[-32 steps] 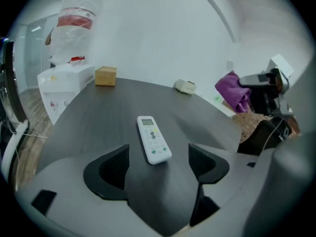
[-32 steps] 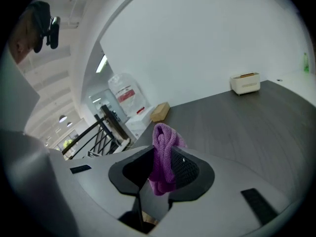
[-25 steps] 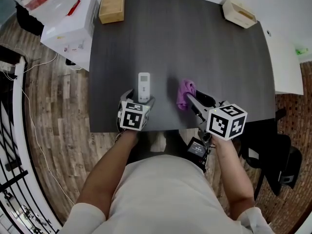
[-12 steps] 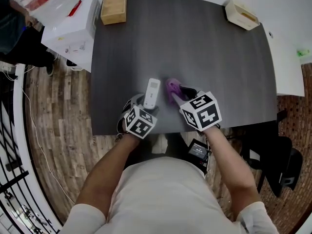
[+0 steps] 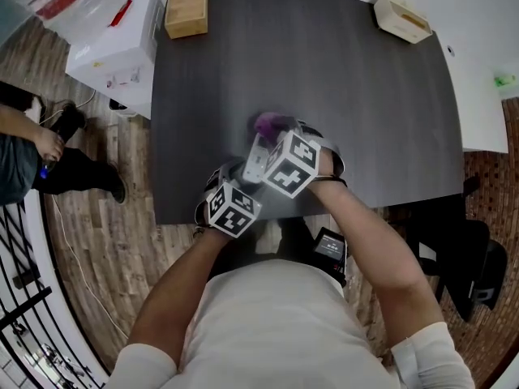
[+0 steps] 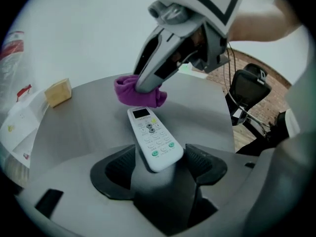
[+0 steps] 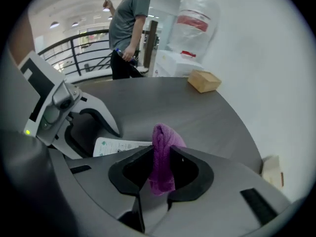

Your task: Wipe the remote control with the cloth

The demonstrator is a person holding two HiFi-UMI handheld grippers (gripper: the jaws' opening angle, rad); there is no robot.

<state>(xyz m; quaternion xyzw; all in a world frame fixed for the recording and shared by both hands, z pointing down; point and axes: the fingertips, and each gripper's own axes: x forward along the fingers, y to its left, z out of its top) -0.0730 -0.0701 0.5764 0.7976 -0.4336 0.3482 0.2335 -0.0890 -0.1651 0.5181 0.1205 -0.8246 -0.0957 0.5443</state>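
The white remote control (image 5: 256, 159) sticks out of my left gripper (image 5: 243, 174), which holds its near end; in the left gripper view the remote (image 6: 153, 139) lies between the pads of that gripper (image 6: 158, 162), whose jaws have just been closing on it. My right gripper (image 5: 272, 133) is shut on a bunched purple cloth (image 5: 267, 123). The cloth (image 6: 139, 92) sits at the remote's far, display end, under the right gripper (image 6: 144, 85). In the right gripper view the cloth (image 7: 164, 147) stands pinched between the jaws (image 7: 160, 164), with the remote (image 7: 118, 145) just beyond.
The dark table (image 5: 365, 120) carries a wooden box (image 5: 186, 6) at its far left corner and a pale box (image 5: 400, 19) at the far right. A white container (image 5: 113, 43) stands beside the table. A person (image 5: 24, 148) stands at the left; a chair (image 5: 466, 274) is at the right.
My right gripper has swung left with the cloth, up to the remote's far end. The left gripper has rolled and the remote has tilted with it. A person has stepped in at the left.
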